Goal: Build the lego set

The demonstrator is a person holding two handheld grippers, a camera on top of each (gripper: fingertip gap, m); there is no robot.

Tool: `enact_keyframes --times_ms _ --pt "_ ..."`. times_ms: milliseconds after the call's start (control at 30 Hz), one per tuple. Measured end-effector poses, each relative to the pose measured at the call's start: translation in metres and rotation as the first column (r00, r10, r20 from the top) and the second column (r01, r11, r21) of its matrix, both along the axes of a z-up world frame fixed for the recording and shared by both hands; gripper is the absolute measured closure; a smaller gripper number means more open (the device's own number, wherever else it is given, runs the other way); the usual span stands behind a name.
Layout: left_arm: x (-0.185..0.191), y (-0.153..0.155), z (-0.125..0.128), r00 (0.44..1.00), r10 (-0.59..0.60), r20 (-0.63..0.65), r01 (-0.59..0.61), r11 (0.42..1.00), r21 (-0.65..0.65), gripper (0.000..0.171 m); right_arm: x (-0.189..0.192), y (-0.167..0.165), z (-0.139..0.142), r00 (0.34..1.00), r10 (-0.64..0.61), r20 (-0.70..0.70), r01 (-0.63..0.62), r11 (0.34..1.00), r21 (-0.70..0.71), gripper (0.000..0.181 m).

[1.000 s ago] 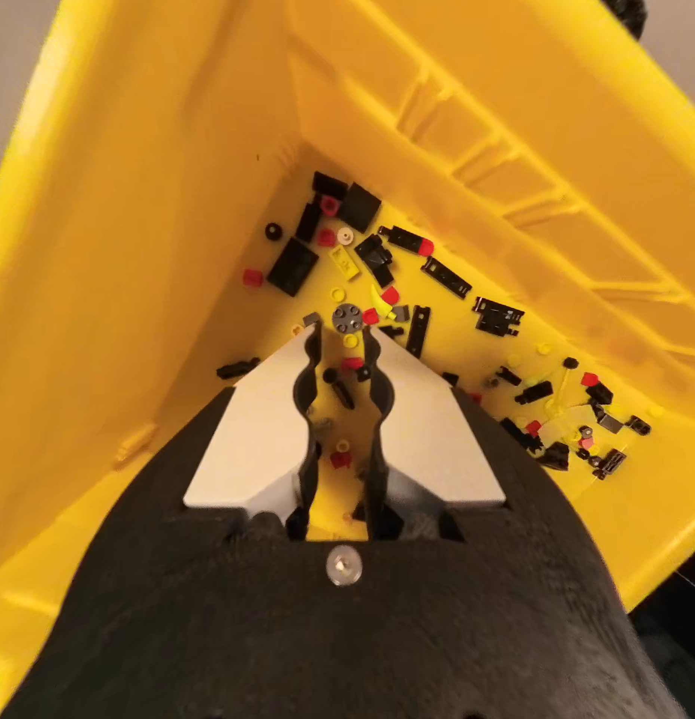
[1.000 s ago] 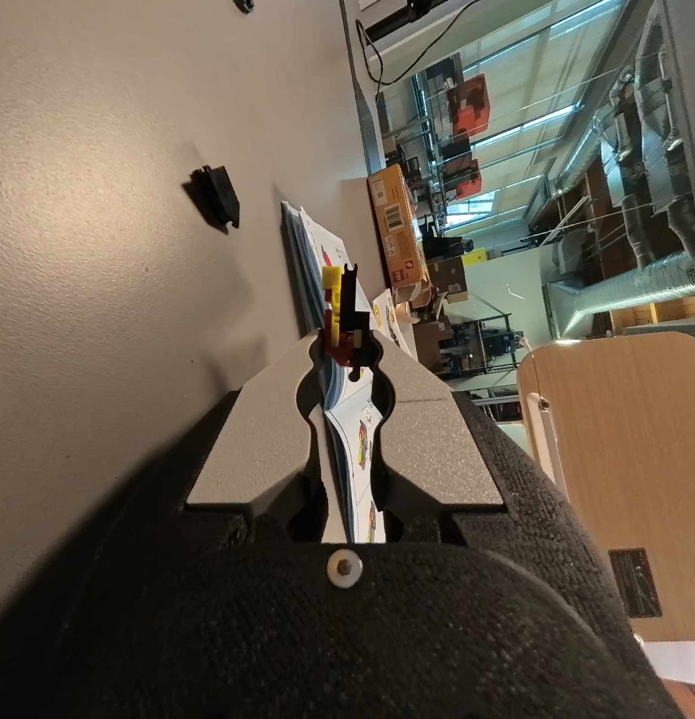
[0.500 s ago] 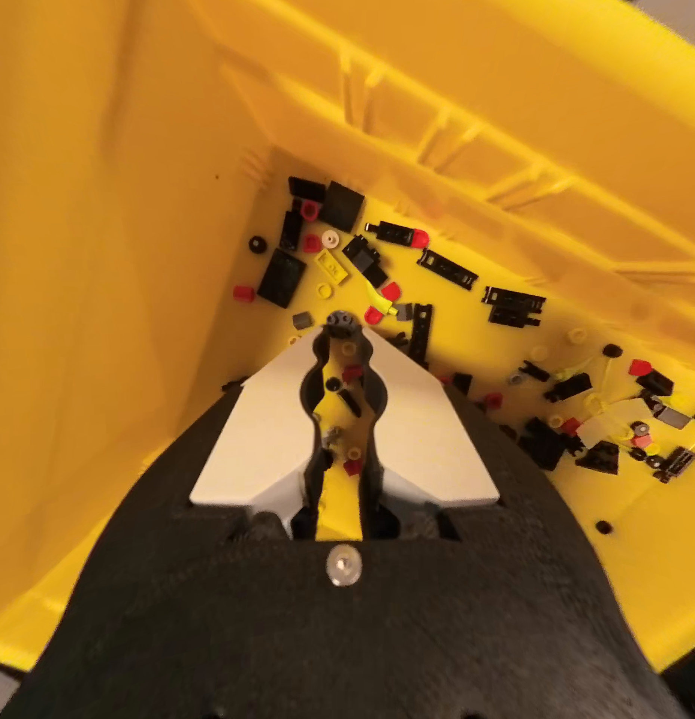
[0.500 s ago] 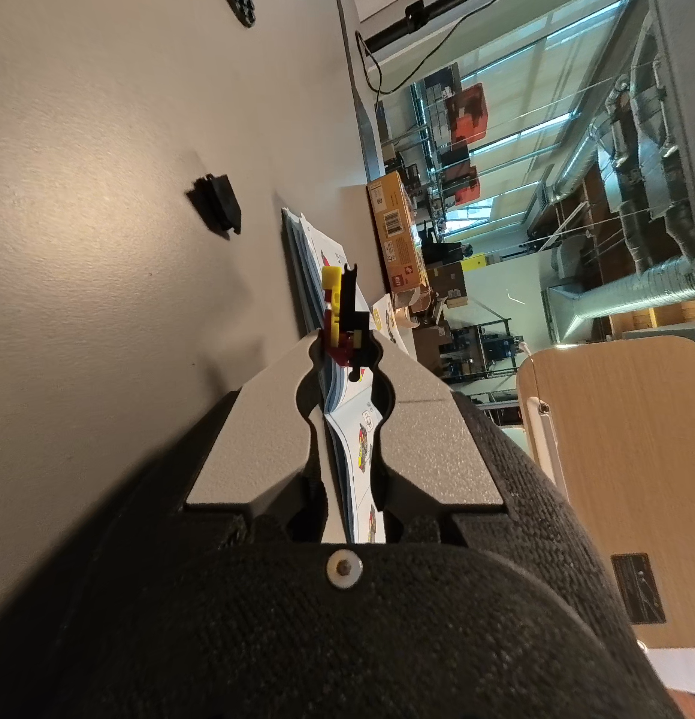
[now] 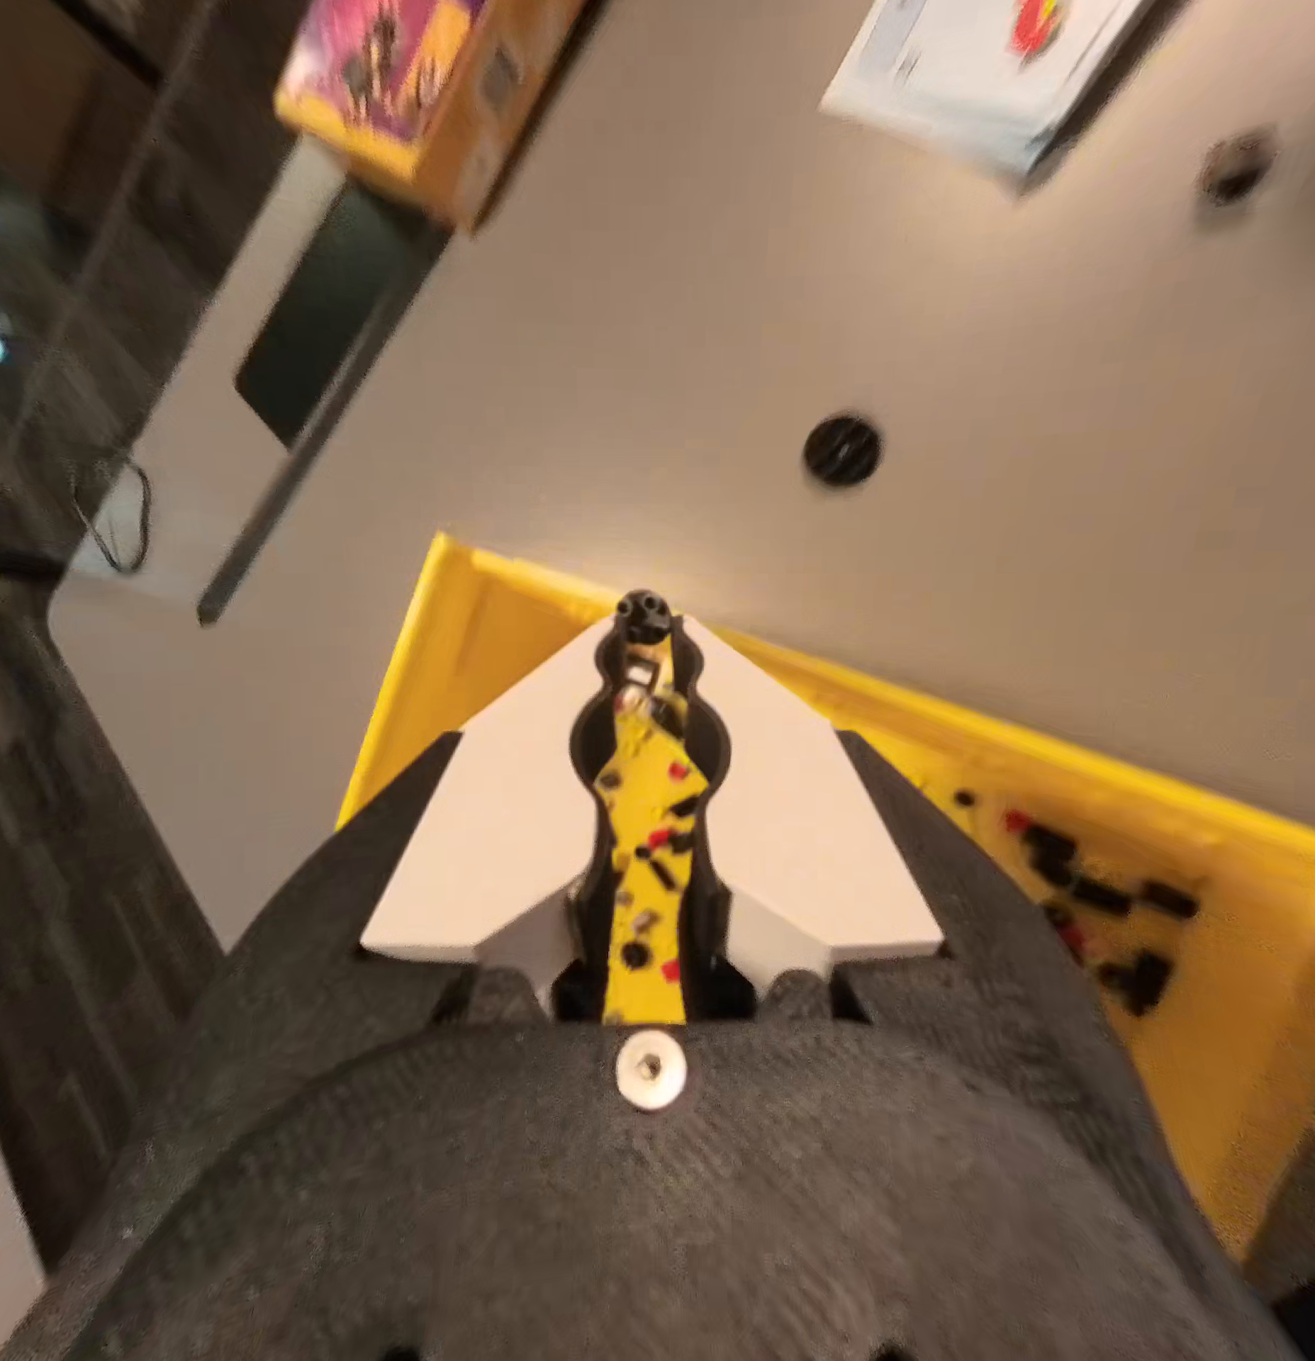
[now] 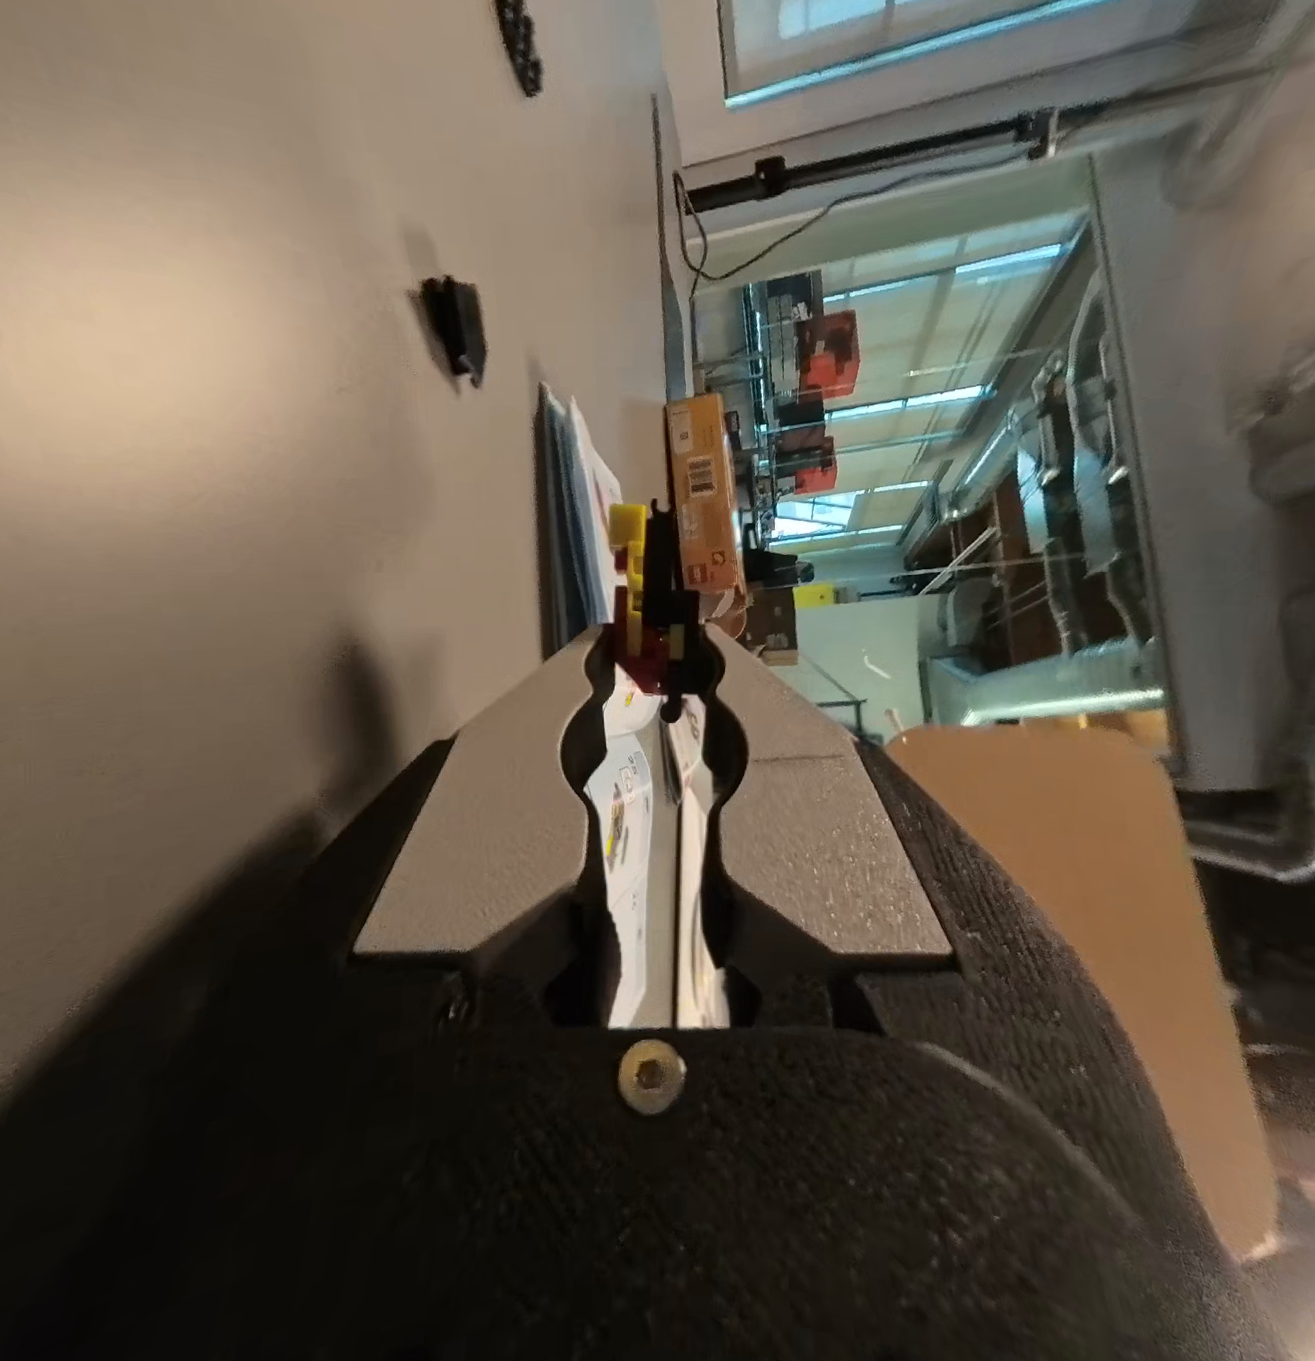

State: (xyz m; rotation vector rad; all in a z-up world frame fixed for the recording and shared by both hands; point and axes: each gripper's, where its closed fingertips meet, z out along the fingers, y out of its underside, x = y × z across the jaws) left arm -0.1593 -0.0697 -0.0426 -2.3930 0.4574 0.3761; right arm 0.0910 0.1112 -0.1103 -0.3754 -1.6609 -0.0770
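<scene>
In the left wrist view my left gripper [image 5: 645, 637] is shut on a small dark grey round studded piece [image 5: 643, 611], held above the yellow bin [image 5: 448, 663]. Loose black, red and yellow pieces [image 5: 1096, 891] lie on the bin's floor. In the right wrist view my right gripper [image 6: 650, 648] is shut on a small yellow, red and black assembly [image 6: 643, 582], held above the grey table [image 6: 197, 442] with the view rolled sideways.
On the table lie an instruction booklet [image 5: 1000, 81] [image 6: 577, 515], a yellow set box [image 5: 411, 96] [image 6: 702, 501], a black round piece [image 5: 842, 449], another round piece [image 5: 1236, 173] and a black part [image 6: 455, 331]. A wooden chair back [image 6: 1044, 920] stands at the right. The gap from one gripper's tips to the other's is roughly 30 cm.
My left gripper closed on the grey round piece in the bin and lifted it out, tilting up to face the table. My right gripper shifted slightly, still holding the assembly.
</scene>
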Motion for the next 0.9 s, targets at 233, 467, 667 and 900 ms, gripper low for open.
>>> enact_keyframes --times_ms 233,467,667,900 --pt "0.1 0.025 0.025 0.986 -0.168 -0.006 0.168 0.986 0.015 0.161 0.019 -0.015 -0.014 0.985 0.156 0.077 -0.17 0.96 0.222 0.162" --pt "0.188 0.053 0.005 0.957 -0.268 0.113 0.272 0.962 -0.027 0.161 0.036 -0.014 -0.011 0.963 0.265 0.053 -0.27 0.945 0.184 0.162" --pt "0.255 0.084 -0.038 0.885 -0.319 0.34 0.335 0.942 0.013 0.161 0.057 -0.01 0.002 0.961 0.276 0.002 -0.274 0.957 0.099 0.163" --pt "0.298 0.123 -0.071 0.758 -0.325 0.566 0.348 0.935 0.071 0.161 0.069 0.003 -0.001 0.969 0.247 0.019 -0.248 0.968 0.036 0.163"
